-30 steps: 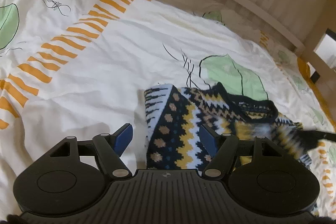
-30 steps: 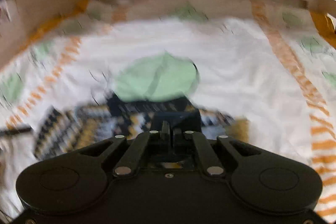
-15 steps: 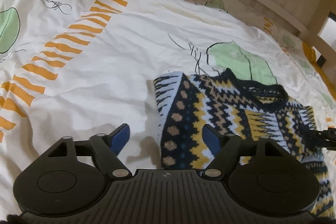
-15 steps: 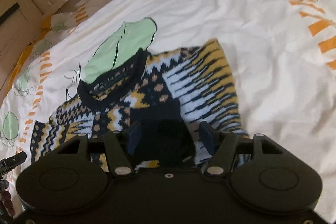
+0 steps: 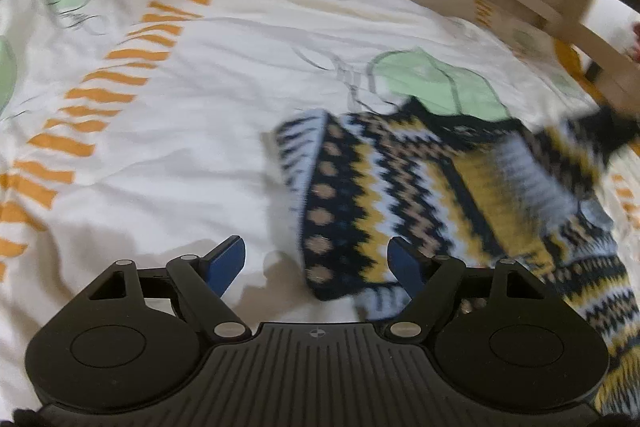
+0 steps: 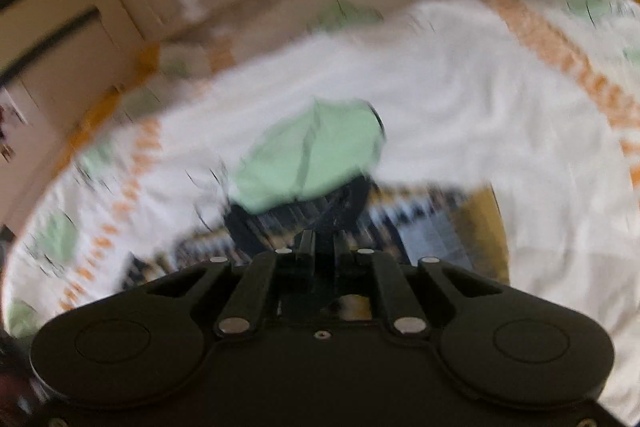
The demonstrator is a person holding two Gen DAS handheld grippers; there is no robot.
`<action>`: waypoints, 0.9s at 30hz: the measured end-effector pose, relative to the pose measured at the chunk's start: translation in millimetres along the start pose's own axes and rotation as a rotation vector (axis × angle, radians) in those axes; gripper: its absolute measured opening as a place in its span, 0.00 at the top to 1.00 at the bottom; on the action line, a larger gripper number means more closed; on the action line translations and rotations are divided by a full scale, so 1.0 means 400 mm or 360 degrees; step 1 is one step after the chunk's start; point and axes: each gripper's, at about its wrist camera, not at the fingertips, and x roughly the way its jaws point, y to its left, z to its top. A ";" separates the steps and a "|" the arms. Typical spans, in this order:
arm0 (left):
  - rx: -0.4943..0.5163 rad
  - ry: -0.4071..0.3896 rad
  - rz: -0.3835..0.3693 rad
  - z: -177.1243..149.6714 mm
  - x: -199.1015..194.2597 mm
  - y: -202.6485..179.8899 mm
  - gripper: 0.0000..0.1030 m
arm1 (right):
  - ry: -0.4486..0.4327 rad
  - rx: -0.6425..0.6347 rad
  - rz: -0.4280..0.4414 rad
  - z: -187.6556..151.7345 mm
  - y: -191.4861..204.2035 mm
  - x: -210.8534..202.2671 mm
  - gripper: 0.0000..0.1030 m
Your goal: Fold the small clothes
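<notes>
Left gripper (image 5: 316,261), at the near edge of the bedsheet (image 5: 168,163), has its blue-padded fingers (image 5: 226,259) spread wide, grasping nothing. Patterned knit sweater (image 5: 436,203) lies on the sheet ahead and to its right, its near left corner between the spread fingers. Right gripper (image 6: 322,247) is clenched on the sweater's dark edge, with the knit blurred beneath it.

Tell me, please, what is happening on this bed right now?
A person with two handheld claws is folding a small patterned knit sweater on a leaf-print bedsheet. The right claw is shut on the sweater's dark edge and lifts it, blurred with motion. The left claw hangs open over the sweater's near left corner, gripping nothing.
</notes>
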 end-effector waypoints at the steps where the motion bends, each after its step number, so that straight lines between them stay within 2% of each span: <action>1: 0.0035 0.0010 -0.0029 -0.002 0.003 -0.011 0.25 | -0.0027 -0.0003 0.0001 0.020 0.009 -0.006 0.85; 3: 0.0095 0.0022 -0.0055 -0.006 0.008 -0.026 0.25 | -0.0073 -0.0013 -0.0005 0.053 0.022 -0.013 0.85; 6: 0.0171 0.0048 -0.0010 -0.012 0.027 -0.043 0.25 | -0.0107 0.0007 -0.0015 0.071 0.029 -0.014 0.85; 9: 0.0172 0.0062 0.0028 -0.016 0.045 -0.045 0.25 | -0.0103 0.0031 -0.0018 0.072 0.025 -0.004 0.85; 11: 0.0143 0.0012 0.0044 -0.012 0.039 -0.043 0.25 | -0.0087 0.0043 -0.0020 0.064 0.023 0.002 0.85; 16: 0.0150 -0.0102 -0.0056 -0.002 0.003 -0.062 0.25 | -0.0072 0.0080 0.0051 0.056 0.036 -0.009 0.85; 19: 0.0199 -0.0073 -0.0107 -0.007 0.012 -0.081 0.25 | -0.0098 0.0122 0.0147 0.071 0.056 -0.022 0.86; 20: 0.0212 -0.0065 -0.0107 -0.009 0.017 -0.089 0.25 | -0.0115 0.0135 0.0180 0.078 0.064 -0.028 0.89; 23: 0.0211 -0.0033 -0.0098 -0.011 0.039 -0.101 0.25 | -0.0157 0.0129 0.0265 0.105 0.099 -0.047 0.89; 25: 0.0208 -0.0007 -0.0082 -0.013 0.053 -0.105 0.25 | -0.0157 0.0053 0.0254 0.117 0.129 -0.050 0.89; 26: 0.0211 -0.0003 -0.0072 -0.015 0.060 -0.107 0.25 | -0.0141 0.0030 0.0231 0.119 0.138 -0.046 0.82; 27: 0.0210 0.0005 -0.0058 -0.018 0.067 -0.106 0.25 | -0.0102 0.0028 0.0214 0.116 0.138 -0.036 0.81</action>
